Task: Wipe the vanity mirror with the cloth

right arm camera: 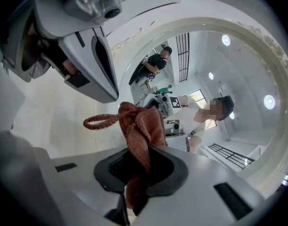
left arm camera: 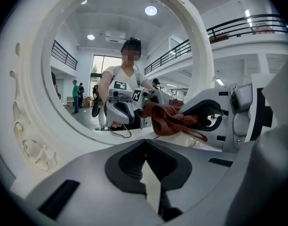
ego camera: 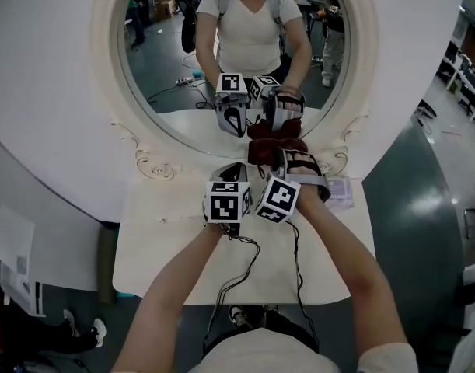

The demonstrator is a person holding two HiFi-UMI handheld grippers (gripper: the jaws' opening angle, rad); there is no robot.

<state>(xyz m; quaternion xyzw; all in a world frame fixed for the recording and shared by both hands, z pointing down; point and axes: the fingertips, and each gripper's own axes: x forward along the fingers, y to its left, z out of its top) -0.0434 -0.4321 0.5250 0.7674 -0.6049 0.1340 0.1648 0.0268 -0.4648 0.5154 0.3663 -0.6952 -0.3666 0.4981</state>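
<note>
At the lower rim of the vanity mirror (ego camera: 167,92) the cloth (ego camera: 267,152) is pinched in the closed right gripper (ego camera: 290,162); the left gripper (ego camera: 231,171), shut and empty, is held there too. Flat, overlapping strokes are advised

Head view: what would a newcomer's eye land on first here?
The big oval vanity mirror in its cream carved frame fills the top centre, reflecting the person and both grippers. Just below its lower edge, a dark red cloth is bunched close to the glass, clamped in the right gripper. The left gripper sits beside it, jaws together and empty.
</note>
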